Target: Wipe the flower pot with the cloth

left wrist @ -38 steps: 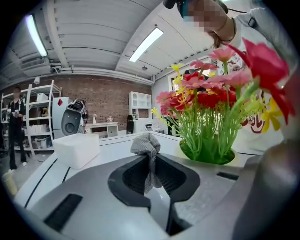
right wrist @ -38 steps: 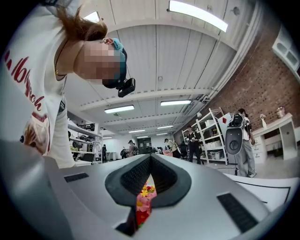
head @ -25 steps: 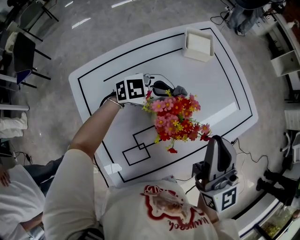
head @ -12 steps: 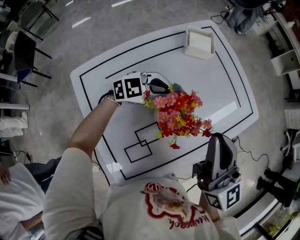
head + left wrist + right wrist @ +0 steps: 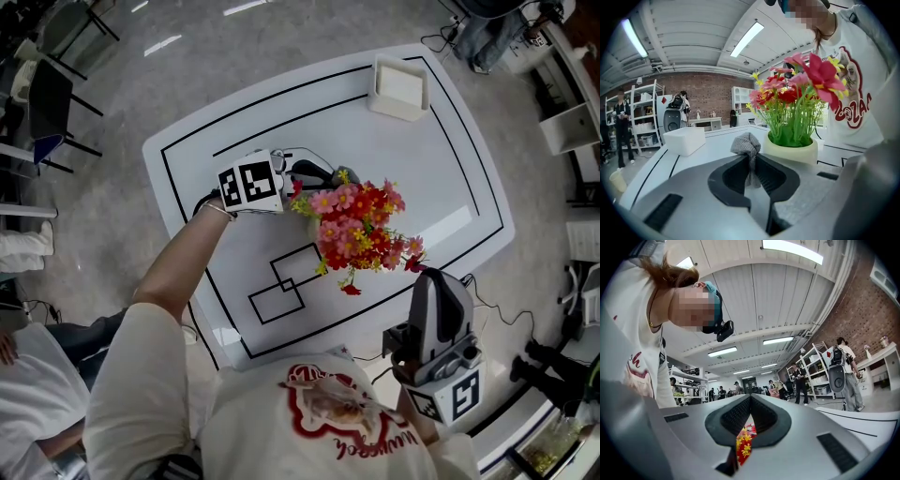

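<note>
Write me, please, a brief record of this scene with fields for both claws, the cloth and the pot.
left claw: shut on the cloth
cloth: grey, bunched beside the flower pot's rim; contact unclear
flower pot: cream, upright on the table, holding flowers
right claw: shut, empty, near the table's edge
white box: table's far end

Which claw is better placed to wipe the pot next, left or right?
Left. The left claw grips the cloth right beside the pot; the right claw is shut, empty, farther back.
</note>
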A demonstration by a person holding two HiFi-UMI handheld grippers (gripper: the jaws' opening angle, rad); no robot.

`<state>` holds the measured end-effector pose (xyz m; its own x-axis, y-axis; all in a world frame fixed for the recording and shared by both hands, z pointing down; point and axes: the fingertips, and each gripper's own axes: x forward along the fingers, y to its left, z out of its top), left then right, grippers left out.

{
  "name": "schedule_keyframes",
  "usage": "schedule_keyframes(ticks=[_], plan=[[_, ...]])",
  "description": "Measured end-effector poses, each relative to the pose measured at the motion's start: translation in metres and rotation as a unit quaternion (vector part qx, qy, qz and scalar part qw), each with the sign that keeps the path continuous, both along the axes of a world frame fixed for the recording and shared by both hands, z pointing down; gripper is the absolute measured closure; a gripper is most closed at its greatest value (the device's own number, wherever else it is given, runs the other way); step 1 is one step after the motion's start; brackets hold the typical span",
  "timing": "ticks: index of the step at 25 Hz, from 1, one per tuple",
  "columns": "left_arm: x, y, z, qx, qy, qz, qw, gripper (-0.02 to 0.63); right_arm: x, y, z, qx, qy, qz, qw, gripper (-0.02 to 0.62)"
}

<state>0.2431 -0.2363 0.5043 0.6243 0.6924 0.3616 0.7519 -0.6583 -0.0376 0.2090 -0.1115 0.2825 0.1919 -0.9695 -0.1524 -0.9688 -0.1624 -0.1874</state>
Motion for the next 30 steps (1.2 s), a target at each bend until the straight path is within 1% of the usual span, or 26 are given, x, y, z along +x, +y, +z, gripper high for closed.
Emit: schedule_keyframes(ticks=[5,8,11,16,22,30], plan=[[-0.007,-0.003,0.002,0.007,-0.006,-0.011,0.9999,0.564,-0.005,-0.002,-0.003,0.003,0.003,-0.006,1.0,0.598],[-0.01,-0.005,0.003,0.011,-0.008,-0.016,0.9998,0.563,-0.006,-0.007,-0.008,0.009,-0.015,-0.01,1.0,0.598],[-0.012,-0.005,0.004,0.014,-0.01,-0.019,0.9997,0.563,-0.007,-0.01,-0.015,0.015,-0.021,-0.011,1.0,0.598],[-0.013,-0.007,0.004,0.018,-0.011,-0.032,0.9993,0.563,-0.005,-0.005,-0.01,0.009,-0.003,-0.01,1.0,0.598],[-0.02,-0.007,0.005,0.02,-0.012,-0.053,0.9983,0.563,-0.008,-0.002,-0.004,0.002,-0.006,-0.017,1.0,0.598],[-0.028,-0.009,0.006,0.03,-0.012,-0.078,0.9964,0.563,-0.012,-0.001,-0.011,0.004,0.008,-0.018,1.0,0.598]])
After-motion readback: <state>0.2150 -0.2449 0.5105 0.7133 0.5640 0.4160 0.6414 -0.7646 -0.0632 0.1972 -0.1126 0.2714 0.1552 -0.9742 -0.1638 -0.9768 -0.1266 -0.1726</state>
